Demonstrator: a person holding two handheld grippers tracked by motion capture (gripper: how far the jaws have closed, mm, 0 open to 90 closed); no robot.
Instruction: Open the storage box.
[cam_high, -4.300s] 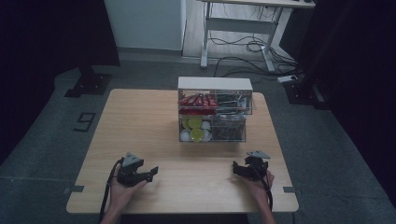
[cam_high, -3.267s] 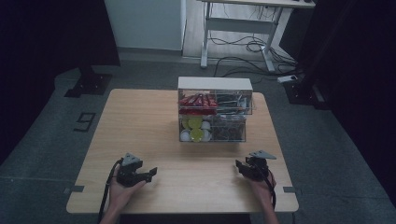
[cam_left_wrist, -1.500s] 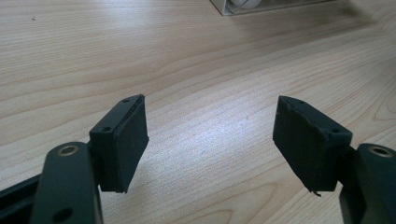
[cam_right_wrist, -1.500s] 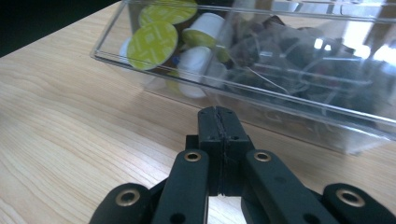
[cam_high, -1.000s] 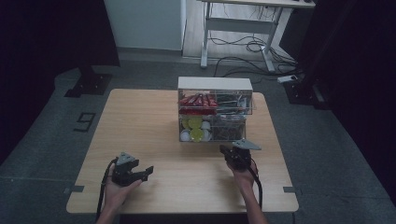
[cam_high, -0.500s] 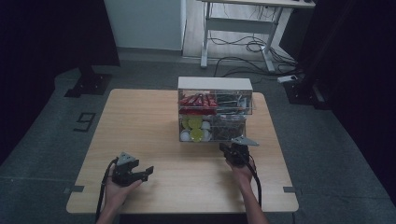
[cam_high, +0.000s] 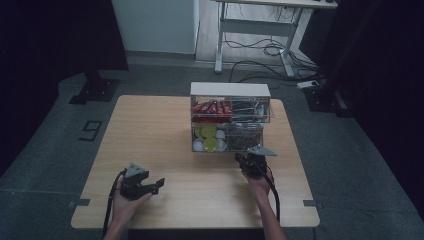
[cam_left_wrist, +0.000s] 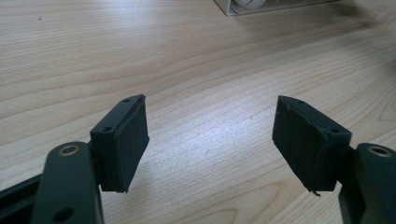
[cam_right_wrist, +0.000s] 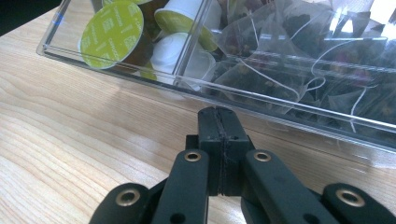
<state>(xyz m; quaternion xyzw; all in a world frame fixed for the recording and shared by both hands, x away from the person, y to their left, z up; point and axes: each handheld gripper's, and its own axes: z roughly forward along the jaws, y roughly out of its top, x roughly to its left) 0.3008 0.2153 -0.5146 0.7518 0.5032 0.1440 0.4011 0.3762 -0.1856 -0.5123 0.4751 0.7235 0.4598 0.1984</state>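
The high view takes in the whole pale wooden table (cam_high: 165, 130), with a clear plastic two-tier organiser box (cam_high: 229, 122) standing toward its far side, right of the middle; its upper tier holds red sachets (cam_high: 211, 107) on the left and dark packets on the right, too small there to tell apart.

The right gripper (cam_high: 248, 161), black with a grey three-cornered plate on top, sits just in front of the box's lower right section, its cable trailing back along the forearm; whether the tips touch the box cannot be told from above. The right gripper view gives the detail the high view lacks: the right gripper (cam_right_wrist: 218, 122) has its two black jaws pressed flat together with nothing between them, their tips just short of the clear lower drawer front (cam_right_wrist: 261, 112); behind that clear wall, on the left, lie round coffee capsules with yellow-green foil lids (cam_right_wrist: 111, 29) and white bodies, and on the right, translucent mesh tea bags with white strings (cam_right_wrist: 299, 51).

The left gripper (cam_high: 141, 183) rests in a hand near the table's front left, well apart from the box; in the left gripper view, the left gripper (cam_left_wrist: 210, 137) has its jaws spread wide over bare wood, holding nothing, with a corner of the box at the top edge.
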